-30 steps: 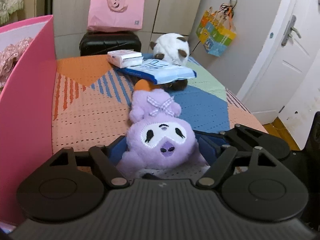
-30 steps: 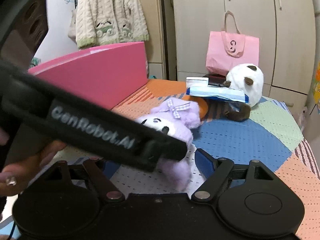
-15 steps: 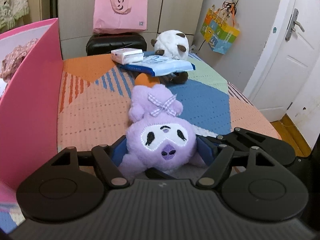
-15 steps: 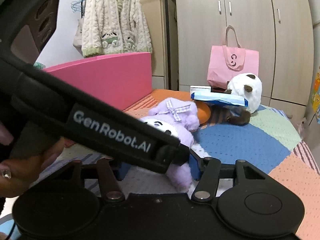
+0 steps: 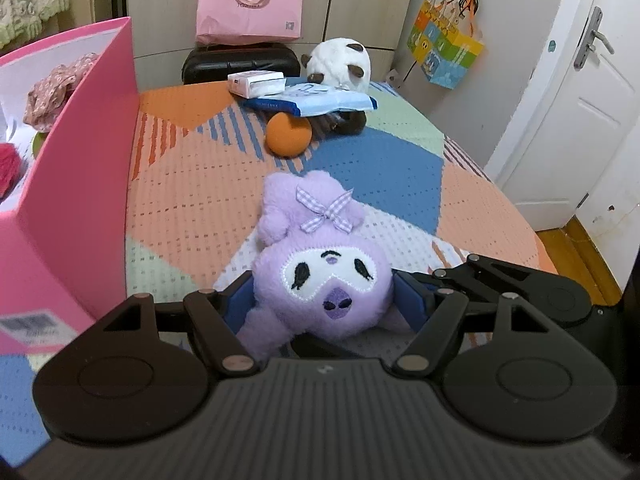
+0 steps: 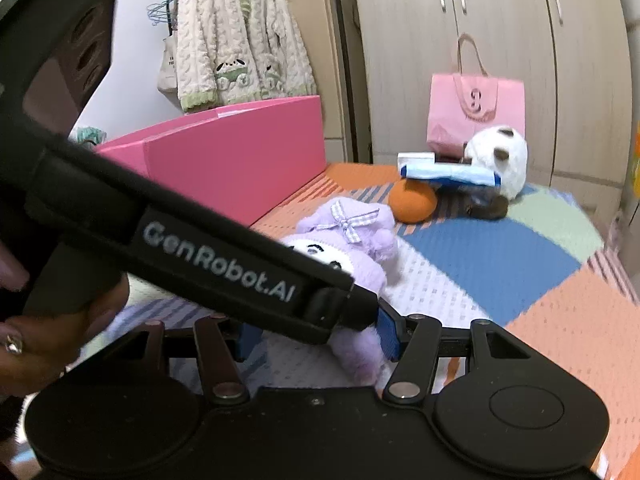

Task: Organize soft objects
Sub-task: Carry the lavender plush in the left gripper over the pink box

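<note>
Gripping purple plush toy [image 5: 324, 280] between left hand-held gripper [image 5: 326, 300] pads [image 5: 412, 300]

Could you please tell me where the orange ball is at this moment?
In the left wrist view the orange ball lies on the patterned bedspread, beyond the purple plush toy and right against the blue-and-white packet, near the bed's far end.
</note>
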Motion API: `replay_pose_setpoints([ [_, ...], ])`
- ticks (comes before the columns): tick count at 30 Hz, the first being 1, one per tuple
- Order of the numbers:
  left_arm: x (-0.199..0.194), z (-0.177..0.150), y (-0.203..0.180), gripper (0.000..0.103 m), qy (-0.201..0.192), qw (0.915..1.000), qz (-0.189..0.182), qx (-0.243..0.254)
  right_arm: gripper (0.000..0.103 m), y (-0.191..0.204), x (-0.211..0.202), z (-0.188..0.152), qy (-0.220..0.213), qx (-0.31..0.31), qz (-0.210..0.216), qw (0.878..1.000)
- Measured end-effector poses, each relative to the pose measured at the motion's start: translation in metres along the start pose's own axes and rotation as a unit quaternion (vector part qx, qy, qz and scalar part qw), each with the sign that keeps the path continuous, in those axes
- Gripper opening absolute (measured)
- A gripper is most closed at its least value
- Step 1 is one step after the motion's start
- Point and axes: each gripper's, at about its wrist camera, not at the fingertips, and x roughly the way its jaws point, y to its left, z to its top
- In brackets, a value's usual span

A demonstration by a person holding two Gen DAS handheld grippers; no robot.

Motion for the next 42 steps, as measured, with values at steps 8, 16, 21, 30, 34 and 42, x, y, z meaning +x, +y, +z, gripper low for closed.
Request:
replay_pose_setpoints([
  [8,-0.027,-0.014,-0.006,0.073,-0.001,1.0,-0.004,-0.008,0.061,-0.002,-0.02,0.001,0.023,0.049,0.04,0.998],
  [16,-0.064,-0.024,0.001,0.071,0.004,0.9993,-0.02,-0.032,0.06,0.01,-0.041,0.013,0.052,0.049,0.079,0.994],
  [21,-0.091,-0.027,0.011,0.071,0.009,0.9984,-0.028,-0.048,0.059,0.031,-0.053,0.024,0.065,0.028,0.093,0.993],
  [30,-0.151,-0.034,0.034,0.07,-0.027,0.9974,-0.022,-0.063,0.059,0.073,-0.07,0.05,0.058,-0.024,0.125,0.99],
  [34,-0.173,-0.027,0.04,0.07,-0.054,0.997,-0.008,-0.055,0.059,0.086,-0.072,0.065,0.048,-0.03,0.142,0.988],
  [42,-0.184,-0.004,0.069,0.071,-0.091,0.9945,-0.004,-0.052,0.061,0.105,-0.061,0.096,0.007,-0.055,0.138,0.989],
])
